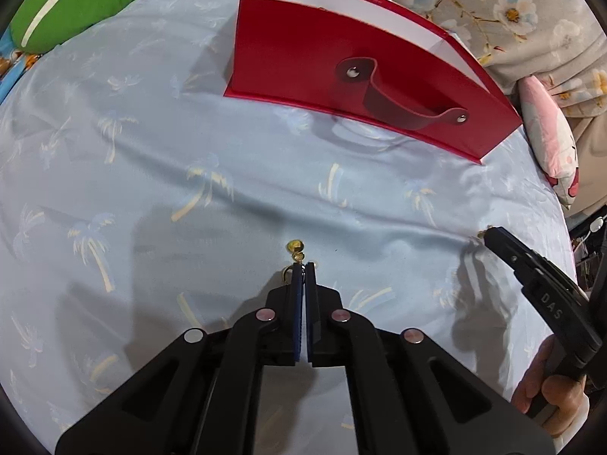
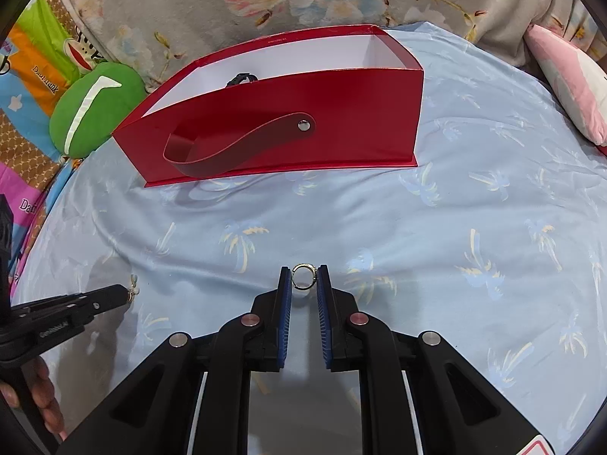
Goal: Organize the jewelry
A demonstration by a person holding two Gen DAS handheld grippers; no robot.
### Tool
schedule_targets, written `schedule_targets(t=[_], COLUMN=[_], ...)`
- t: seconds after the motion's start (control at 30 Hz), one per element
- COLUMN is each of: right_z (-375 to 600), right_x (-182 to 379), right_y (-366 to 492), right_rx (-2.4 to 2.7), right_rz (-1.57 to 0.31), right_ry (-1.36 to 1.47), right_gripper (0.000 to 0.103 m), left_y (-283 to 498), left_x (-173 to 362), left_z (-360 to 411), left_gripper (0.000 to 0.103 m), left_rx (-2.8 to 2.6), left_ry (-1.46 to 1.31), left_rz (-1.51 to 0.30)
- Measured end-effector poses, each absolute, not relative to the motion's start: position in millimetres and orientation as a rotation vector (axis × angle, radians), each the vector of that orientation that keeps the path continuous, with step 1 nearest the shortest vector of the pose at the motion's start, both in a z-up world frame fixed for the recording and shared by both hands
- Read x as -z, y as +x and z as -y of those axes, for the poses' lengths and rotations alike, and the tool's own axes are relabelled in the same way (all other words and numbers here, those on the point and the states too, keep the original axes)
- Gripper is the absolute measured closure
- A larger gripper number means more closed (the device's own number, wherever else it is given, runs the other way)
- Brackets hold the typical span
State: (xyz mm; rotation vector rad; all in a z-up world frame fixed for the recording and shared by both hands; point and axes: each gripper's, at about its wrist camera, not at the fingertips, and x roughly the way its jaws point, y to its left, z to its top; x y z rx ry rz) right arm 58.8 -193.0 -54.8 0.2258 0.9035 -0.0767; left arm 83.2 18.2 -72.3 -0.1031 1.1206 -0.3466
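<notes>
Left gripper jaws pressed together, pinching small gold drop earring at tips, stud end poking forward; right gripper jaws narrowed onto thin gold ring, held upright between blue pads; both pieces low over pale blue palm-print bedsheet; open red cardboard box with strap handle just beyond, likely destination; dark item already inside.

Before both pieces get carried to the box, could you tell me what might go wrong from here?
1. The left tool pinches the gold earring only at its tips, so it could slip onto the blue sheet.
2. The ring sits at the right tool pads' very tips.
3. The red box has tall walls to clear.
</notes>
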Motion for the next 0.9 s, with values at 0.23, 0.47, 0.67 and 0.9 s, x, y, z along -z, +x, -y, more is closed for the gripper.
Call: schedule_targets(t=[0.23, 0.47, 0.67, 0.9], right_z=[192.3, 191.6, 190.9, 191.1], right_x=[54.6, 54.5, 53.8, 50.0], right_y=[58.8, 58.5, 57.9, 57.6], right_rx=[0.073, 0.075, 0.072, 0.070], right_rz=[-0.905, -0.903, -0.902, -0.894], right_ry=[0.228, 0.229, 0.229, 0.234], right_gripper=[0.091, 0.091, 0.091, 0.091], left_y=[78.6, 79.4, 77.7, 78.1], left_x=[68.2, 73.3, 74.9, 68.9], left_z=[-11.5, -7.0, 1.9, -3.9], left_gripper=[0.077, 0.068, 0.090, 0.090], left_rx=[0.349, 0.307, 0.326, 0.356], left_ry=[-0.055, 0.002, 0.066, 0.012], left_rz=[-1.083, -1.072, -1.058, -1.066])
